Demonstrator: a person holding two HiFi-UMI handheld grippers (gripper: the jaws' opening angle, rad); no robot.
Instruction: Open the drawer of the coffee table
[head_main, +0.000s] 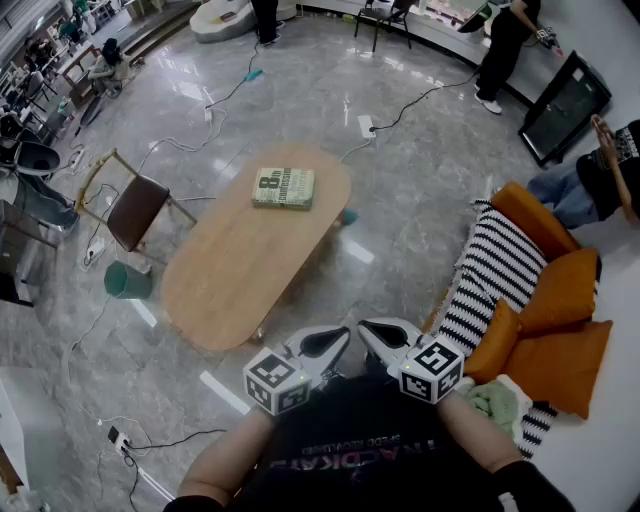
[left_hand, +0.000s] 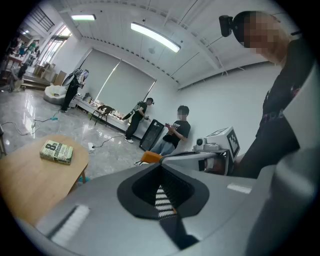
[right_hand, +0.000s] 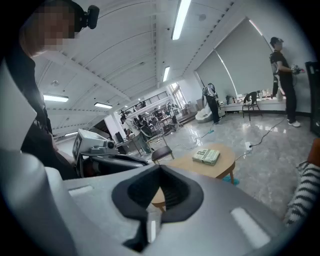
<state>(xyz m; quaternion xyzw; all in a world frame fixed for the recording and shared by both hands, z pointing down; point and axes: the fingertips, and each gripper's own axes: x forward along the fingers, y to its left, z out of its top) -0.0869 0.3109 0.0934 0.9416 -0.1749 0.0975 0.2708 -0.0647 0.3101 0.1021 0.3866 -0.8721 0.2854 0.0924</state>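
Observation:
The oval wooden coffee table (head_main: 235, 270) stands on the grey floor ahead of me, with a green book (head_main: 284, 188) lying on its far end. No drawer front shows in any view. Both grippers hang close to my chest, well short of the table's near end. The left gripper (head_main: 335, 342) is shut with nothing in it, and the right gripper (head_main: 375, 334) beside it is shut and empty too. The left gripper view has its closed jaws (left_hand: 160, 163) low in the middle, the table (left_hand: 30, 185) and book (left_hand: 56, 152) to the left. In the right gripper view the table (right_hand: 222, 161) lies beyond the closed jaws (right_hand: 160, 168).
A brown chair (head_main: 135, 210) and a green bin (head_main: 127, 281) stand left of the table. A sofa with orange cushions (head_main: 560, 335) and a striped blanket (head_main: 495, 265) is at my right. Cables trail over the floor (head_main: 400, 110). People stand at the far counter.

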